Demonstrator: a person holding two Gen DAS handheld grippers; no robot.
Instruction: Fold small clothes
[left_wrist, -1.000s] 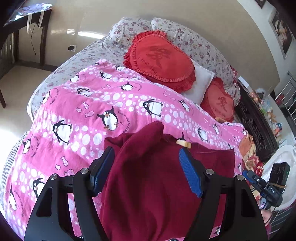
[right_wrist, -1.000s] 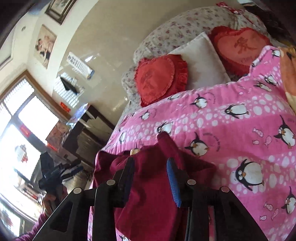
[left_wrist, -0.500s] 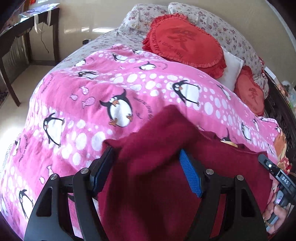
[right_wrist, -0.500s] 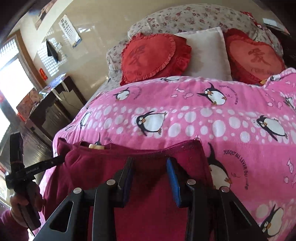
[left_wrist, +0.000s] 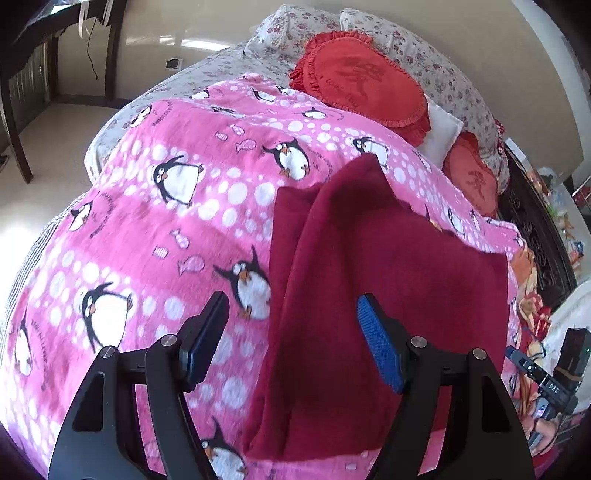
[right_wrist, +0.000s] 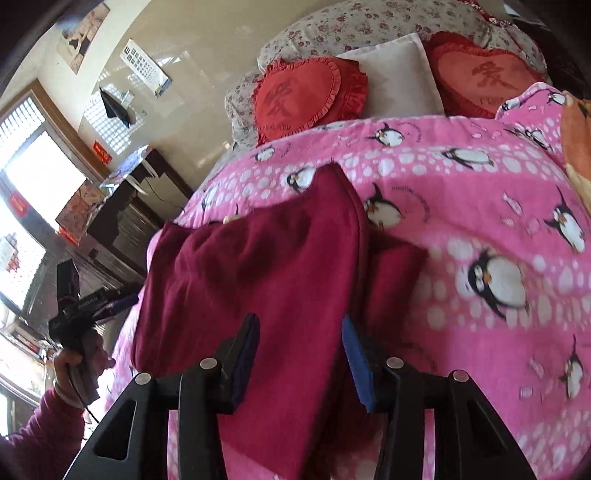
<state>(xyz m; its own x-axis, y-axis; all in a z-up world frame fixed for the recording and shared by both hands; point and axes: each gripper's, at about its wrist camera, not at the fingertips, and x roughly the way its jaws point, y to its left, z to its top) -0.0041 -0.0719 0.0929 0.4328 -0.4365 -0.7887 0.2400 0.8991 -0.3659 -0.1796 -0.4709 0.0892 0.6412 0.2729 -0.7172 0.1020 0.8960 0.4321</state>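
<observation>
A dark red garment (left_wrist: 384, 280) lies folded on the pink penguin blanket (left_wrist: 177, 229), one layer doubled over another. My left gripper (left_wrist: 291, 343) is open above the garment's left edge, with nothing between its blue pads. In the right wrist view the garment (right_wrist: 266, 280) lies folded, with a lower layer showing at its right. My right gripper (right_wrist: 299, 362) is open over the garment's near end; the cloth lies between and under the fingers, and I see no pinch. The right gripper also shows at the lower right of the left wrist view (left_wrist: 546, 384).
Red heart cushions (left_wrist: 358, 88) and a white pillow (right_wrist: 395, 77) lie at the head of the bed. A dark table (left_wrist: 33, 70) stands at the left. Dark furniture (right_wrist: 125, 221) and a bright window (right_wrist: 40, 177) are beside the bed. An orange cloth (right_wrist: 576, 140) lies at the right.
Both grippers have let go of the garment and pulled back. The garment's upper part, lifted before, now lies folded over flat on the blanket.
</observation>
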